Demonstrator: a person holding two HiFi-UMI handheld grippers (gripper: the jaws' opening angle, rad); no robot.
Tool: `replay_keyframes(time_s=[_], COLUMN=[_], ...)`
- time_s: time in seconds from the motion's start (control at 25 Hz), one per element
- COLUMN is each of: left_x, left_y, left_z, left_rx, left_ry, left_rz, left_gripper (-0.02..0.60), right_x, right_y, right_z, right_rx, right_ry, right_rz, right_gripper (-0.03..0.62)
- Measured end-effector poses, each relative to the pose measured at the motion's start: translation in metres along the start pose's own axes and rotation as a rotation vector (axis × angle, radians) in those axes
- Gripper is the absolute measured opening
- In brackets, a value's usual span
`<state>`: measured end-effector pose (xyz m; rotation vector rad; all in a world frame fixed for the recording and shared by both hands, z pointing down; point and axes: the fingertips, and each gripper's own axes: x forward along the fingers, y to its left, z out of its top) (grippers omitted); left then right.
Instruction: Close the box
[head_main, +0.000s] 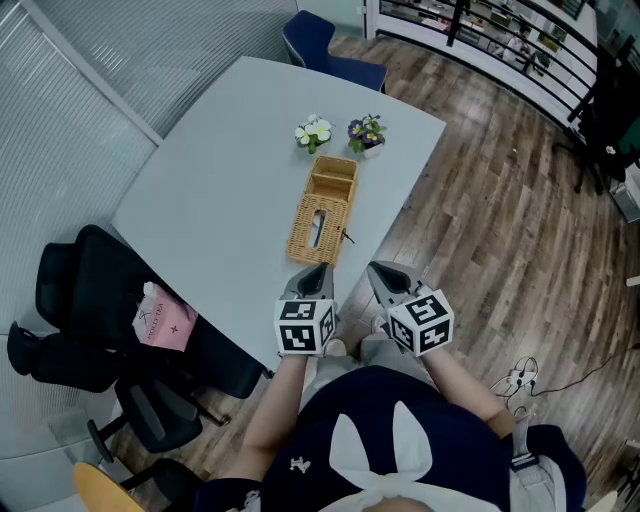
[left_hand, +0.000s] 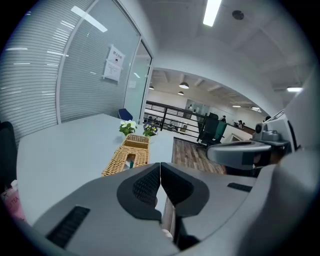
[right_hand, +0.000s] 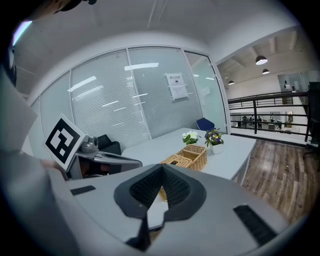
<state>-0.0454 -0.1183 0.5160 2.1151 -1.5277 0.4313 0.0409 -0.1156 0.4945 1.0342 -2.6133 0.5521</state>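
Observation:
A wicker box (head_main: 322, 210) lies lengthwise on the pale grey table (head_main: 220, 180), near its front edge. The near part has a slot in its top; the far part (head_main: 335, 172) is an open hollow facing up. The box also shows in the left gripper view (left_hand: 127, 156) and in the right gripper view (right_hand: 186, 158). My left gripper (head_main: 318, 270) (left_hand: 160, 167) hovers just short of the box's near end, shut and empty. My right gripper (head_main: 380, 268) (right_hand: 162, 170) hangs beside it, off the table's edge, also shut with nothing in it.
Two small flower pots (head_main: 313, 132) (head_main: 366, 132) stand just beyond the box. A blue chair (head_main: 330, 50) sits at the far end. Black office chairs with a pink bag (head_main: 165, 322) stand left of me. Wooden floor (head_main: 500, 220) with a cable lies to the right.

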Motion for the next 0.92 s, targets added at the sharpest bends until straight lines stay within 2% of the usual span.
replay_keyframes(time_s=[0.36, 0.92], left_x=[-0.0068, -0.0071], left_y=[-0.0026, -0.0033], left_z=[0.0055, -0.0017], left_rx=[0.005, -0.006], left_ry=[-0.021, -0.006], left_rz=[0.019, 0.024], left_gripper=[0.025, 0.025], right_x=[0.001, 0.0055], right_y=[0.0038, 0.0079], right_z=[-0.0006, -0.0036], right_rx=[-0.01, -0.026], right_ry=[0.007, 0.019], right_rz=[0.022, 0.05], right_gripper=[0.003, 0.002])
